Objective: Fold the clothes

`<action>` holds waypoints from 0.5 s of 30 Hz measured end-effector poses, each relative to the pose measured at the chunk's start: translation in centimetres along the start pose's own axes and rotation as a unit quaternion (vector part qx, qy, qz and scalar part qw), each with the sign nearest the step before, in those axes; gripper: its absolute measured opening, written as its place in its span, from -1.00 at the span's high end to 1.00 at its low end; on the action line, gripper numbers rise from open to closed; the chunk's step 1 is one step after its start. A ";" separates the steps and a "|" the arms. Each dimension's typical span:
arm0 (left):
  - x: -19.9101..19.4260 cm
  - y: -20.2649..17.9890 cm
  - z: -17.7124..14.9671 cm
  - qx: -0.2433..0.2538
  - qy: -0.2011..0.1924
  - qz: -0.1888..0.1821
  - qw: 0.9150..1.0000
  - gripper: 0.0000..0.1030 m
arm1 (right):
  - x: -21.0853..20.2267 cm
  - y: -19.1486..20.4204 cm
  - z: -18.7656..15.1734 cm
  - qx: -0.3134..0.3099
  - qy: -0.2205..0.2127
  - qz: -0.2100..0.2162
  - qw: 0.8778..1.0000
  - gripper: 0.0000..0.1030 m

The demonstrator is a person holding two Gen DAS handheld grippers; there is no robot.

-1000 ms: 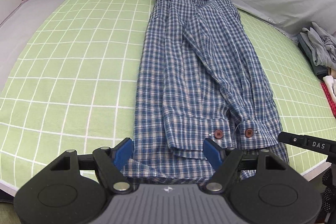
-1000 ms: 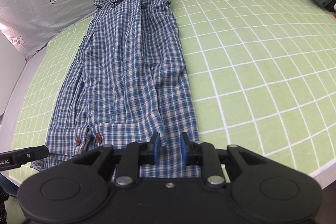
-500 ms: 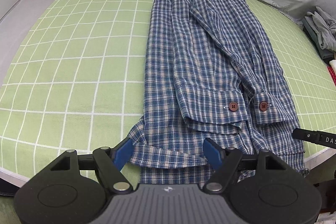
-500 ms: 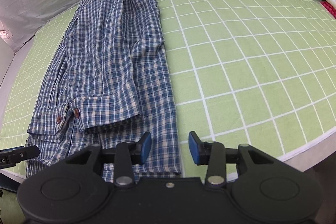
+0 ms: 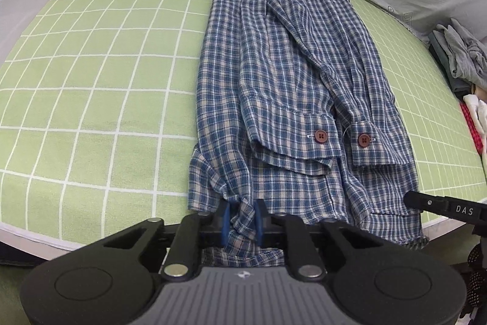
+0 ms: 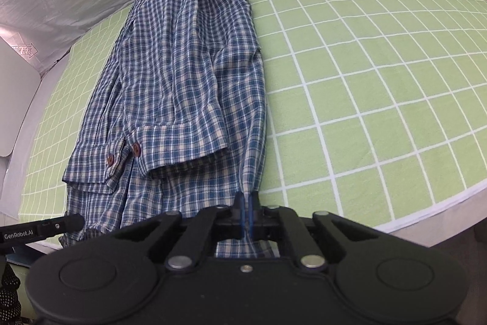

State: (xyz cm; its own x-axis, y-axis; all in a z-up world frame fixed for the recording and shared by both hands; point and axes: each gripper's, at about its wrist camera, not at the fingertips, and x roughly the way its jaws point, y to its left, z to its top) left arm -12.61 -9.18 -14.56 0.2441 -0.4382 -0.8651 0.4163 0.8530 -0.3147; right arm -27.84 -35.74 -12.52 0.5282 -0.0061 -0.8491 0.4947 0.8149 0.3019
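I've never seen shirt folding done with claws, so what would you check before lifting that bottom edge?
1. Left claw shut on the plaid shirt hem: ok, fabric bunched between its blue pads.
2. Right claw shut on the hem: ok.
3. Both grips on opposite hem corners: ok.
4. Sleeves folded onto the shirt body, cuffs lying flat: ok.
5. Green grid mat bare beyond the collar for the fold: ok.
6. Grip catches every hem layer: cannot tell.

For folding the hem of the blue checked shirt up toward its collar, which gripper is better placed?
Neither alone. The left gripper and right gripper are each shut on the hem of the blue checked shirt, at its opposite corners, so probably both should lift together.
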 end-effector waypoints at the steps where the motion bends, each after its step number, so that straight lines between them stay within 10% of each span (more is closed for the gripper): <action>1: -0.3 -0.1 0.2 -0.008 -0.006 -0.007 1.000 0.85 | -0.2 0.1 0.2 0.001 -0.007 0.006 1.000 0.95; 15: -4.1 -3.2 7.8 -0.021 -0.117 -0.044 0.992 0.87 | -2.6 1.6 7.1 0.014 -0.127 0.073 0.989 0.95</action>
State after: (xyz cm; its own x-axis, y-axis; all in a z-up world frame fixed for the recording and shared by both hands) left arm -8.07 -12.32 -6.97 0.4067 -0.5603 -0.7216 0.4090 0.8179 -0.4047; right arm -23.56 -38.55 -6.77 0.7497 -0.0375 -0.6607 0.4172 0.8017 0.4280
